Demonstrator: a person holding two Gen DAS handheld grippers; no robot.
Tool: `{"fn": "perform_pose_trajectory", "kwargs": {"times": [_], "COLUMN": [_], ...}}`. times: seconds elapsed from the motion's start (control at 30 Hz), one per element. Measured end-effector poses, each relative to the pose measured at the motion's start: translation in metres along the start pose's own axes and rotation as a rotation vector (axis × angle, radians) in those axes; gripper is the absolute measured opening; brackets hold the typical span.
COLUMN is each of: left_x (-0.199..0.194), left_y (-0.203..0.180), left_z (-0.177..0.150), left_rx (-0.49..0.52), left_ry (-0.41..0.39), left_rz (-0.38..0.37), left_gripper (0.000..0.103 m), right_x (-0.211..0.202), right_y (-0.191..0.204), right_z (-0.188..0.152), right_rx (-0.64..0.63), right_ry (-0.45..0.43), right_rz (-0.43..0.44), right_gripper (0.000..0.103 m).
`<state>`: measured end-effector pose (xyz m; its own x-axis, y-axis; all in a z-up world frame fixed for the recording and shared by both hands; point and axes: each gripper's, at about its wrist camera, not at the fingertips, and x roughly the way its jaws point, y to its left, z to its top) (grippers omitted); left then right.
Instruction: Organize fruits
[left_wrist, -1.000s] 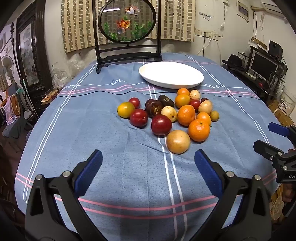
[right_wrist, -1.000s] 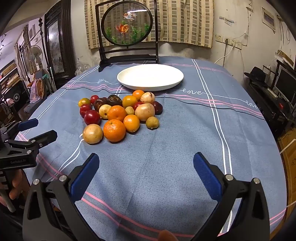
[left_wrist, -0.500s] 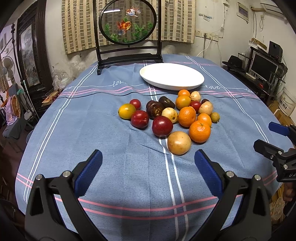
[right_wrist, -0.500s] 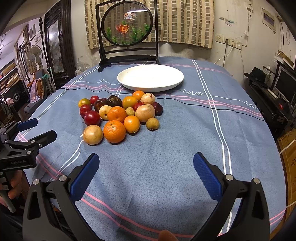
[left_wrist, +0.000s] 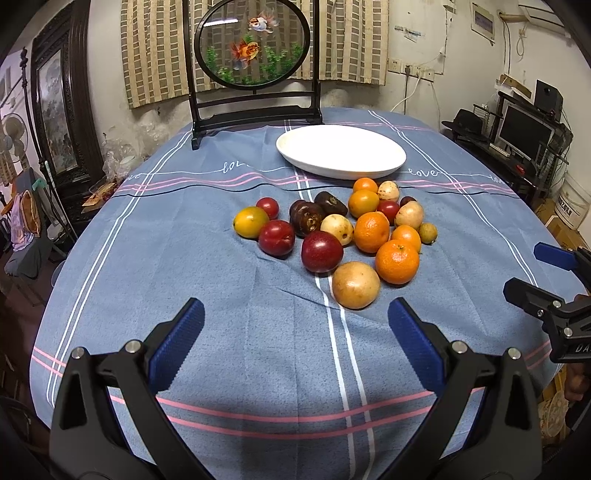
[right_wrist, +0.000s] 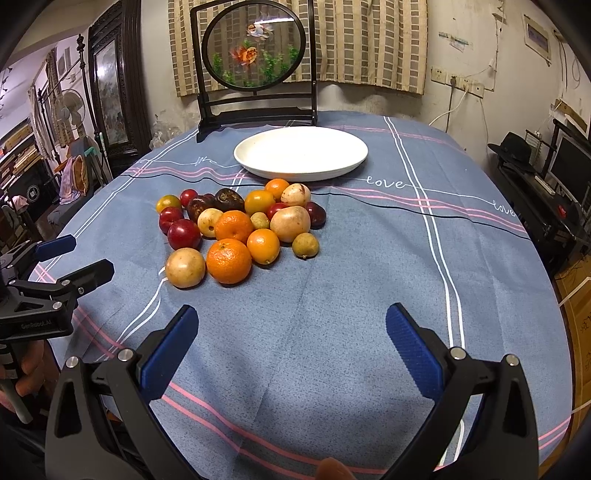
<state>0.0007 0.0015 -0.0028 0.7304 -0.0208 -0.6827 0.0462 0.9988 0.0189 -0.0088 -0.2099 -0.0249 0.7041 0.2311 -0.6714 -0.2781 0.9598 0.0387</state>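
Note:
Several fruits lie clustered mid-table on the blue cloth: oranges (left_wrist: 397, 261), red plums (left_wrist: 321, 251), pale yellow round fruits (left_wrist: 355, 284), dark brown ones (left_wrist: 306, 218) and a small green one (left_wrist: 427, 233). Behind them stands an empty white oval plate (left_wrist: 341, 151) (right_wrist: 301, 152). My left gripper (left_wrist: 295, 332) hovers open near the table's front edge, short of the pale fruit. My right gripper (right_wrist: 290, 332) is open too, nearer than the orange (right_wrist: 229, 260) and to its right. Each gripper appears at the side of the other's view, the right gripper (left_wrist: 546, 277) and the left gripper (right_wrist: 66, 258).
A round goldfish screen on a black stand (left_wrist: 254, 48) rises at the table's far edge. Dark cabinets (right_wrist: 110, 81) and a fan stand to the left; a desk with a monitor (left_wrist: 524, 129) is at the right. A hand (right_wrist: 29, 369) holds the left gripper.
Both grippers have crept slightly forward toward the fruit cluster. Both remain open and nothing has been picked up.

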Motion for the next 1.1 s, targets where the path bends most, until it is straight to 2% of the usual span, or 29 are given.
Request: {"fn": "perform_pose_trajectory", "kwargs": {"times": [1.1], "left_x": [0.011], "left_y": [0.0], "left_z": [0.002], "left_rx": [0.008], "left_ry": [0.022], "left_rz": [-0.015], "left_gripper": [0.101], "right_x": [0.014], "right_y": [-0.007], "right_z": [0.003], "right_rx": [0.016], "right_ry": [0.028], "right_rz": [0.0], "right_gripper": [0.102]}}
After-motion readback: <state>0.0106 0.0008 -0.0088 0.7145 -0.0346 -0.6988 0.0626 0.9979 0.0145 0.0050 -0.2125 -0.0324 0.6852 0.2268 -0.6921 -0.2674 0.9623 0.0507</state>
